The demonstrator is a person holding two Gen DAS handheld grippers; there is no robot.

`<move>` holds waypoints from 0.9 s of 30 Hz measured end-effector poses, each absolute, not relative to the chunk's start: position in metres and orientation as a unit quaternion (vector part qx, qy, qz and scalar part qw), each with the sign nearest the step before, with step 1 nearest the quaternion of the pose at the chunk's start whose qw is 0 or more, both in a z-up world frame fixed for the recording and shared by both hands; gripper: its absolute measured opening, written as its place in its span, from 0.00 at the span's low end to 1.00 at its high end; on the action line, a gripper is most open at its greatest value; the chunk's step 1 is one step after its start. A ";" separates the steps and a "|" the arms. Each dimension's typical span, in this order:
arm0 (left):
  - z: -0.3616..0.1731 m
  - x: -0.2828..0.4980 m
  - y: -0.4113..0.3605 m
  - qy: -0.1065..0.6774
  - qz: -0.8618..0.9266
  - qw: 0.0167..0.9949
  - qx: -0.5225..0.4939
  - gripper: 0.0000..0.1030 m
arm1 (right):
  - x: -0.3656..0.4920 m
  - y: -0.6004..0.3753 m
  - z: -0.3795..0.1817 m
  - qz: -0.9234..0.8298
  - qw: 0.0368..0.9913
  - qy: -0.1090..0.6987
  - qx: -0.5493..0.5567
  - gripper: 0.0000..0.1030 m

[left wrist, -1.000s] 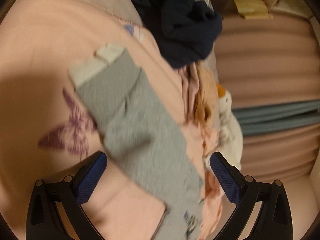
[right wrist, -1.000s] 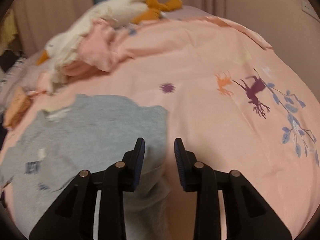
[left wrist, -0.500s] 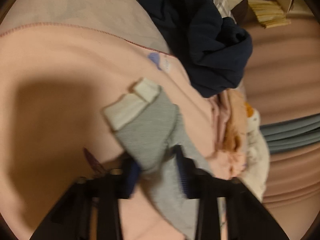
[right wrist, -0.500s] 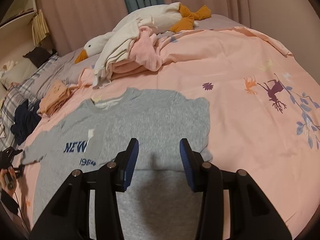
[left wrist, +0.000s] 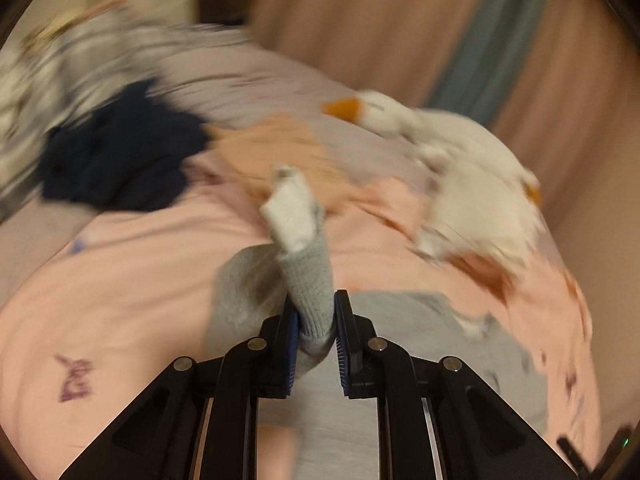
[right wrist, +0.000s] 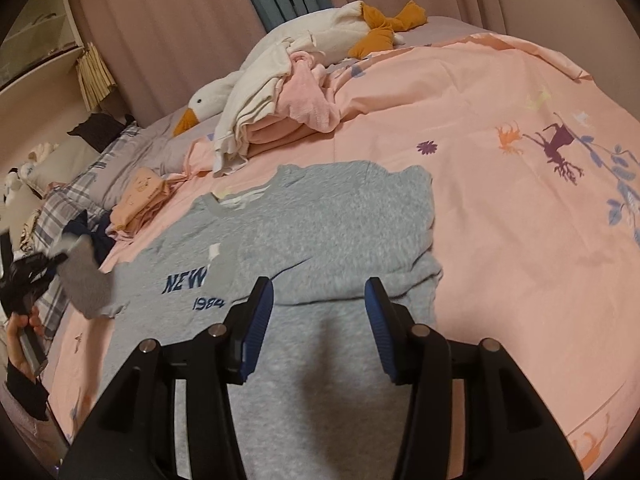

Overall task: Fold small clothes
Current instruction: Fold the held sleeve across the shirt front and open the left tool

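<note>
A small grey sweatshirt point(right wrist: 320, 236) with blue lettering lies spread on the pink bedspread point(right wrist: 500, 208); one side is folded over its middle. My left gripper point(left wrist: 315, 312) is shut on the grey sleeve point(left wrist: 310, 276), whose white cuff point(left wrist: 291, 216) sticks up past the fingertips. In the right wrist view that left gripper point(right wrist: 52, 260) lifts the sleeve point(right wrist: 84, 280) above the bed at the far left, with a hand point(right wrist: 20, 340) below it. My right gripper point(right wrist: 318, 300) hovers over the shirt's lower part, its jaws opening with nothing pressed between them.
A white goose plush point(right wrist: 320, 40) and a heap of cream and pink clothes point(right wrist: 280, 108) lie at the back of the bed. A folded peach garment point(right wrist: 140, 196), a dark navy garment point(left wrist: 120, 160) and plaid pillows point(right wrist: 80, 192) sit left. Curtains hang behind.
My left gripper closed on the grey sleeve and lifted it off the bed, swinging and rolling. My right gripper let the shirt fabric go, opened wider and drew back a little.
</note>
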State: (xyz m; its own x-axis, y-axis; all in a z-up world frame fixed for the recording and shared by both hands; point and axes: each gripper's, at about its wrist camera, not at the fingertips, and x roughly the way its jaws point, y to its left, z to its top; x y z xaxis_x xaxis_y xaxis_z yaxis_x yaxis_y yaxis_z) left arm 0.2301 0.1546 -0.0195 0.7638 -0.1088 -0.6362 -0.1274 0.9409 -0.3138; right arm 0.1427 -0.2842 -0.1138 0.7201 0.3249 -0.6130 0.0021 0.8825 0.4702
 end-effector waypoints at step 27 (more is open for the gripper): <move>-0.079 0.145 0.140 0.431 -0.042 0.888 -0.156 0.47 | 0.202 -0.127 -0.130 0.281 0.801 0.469 0.244 0.62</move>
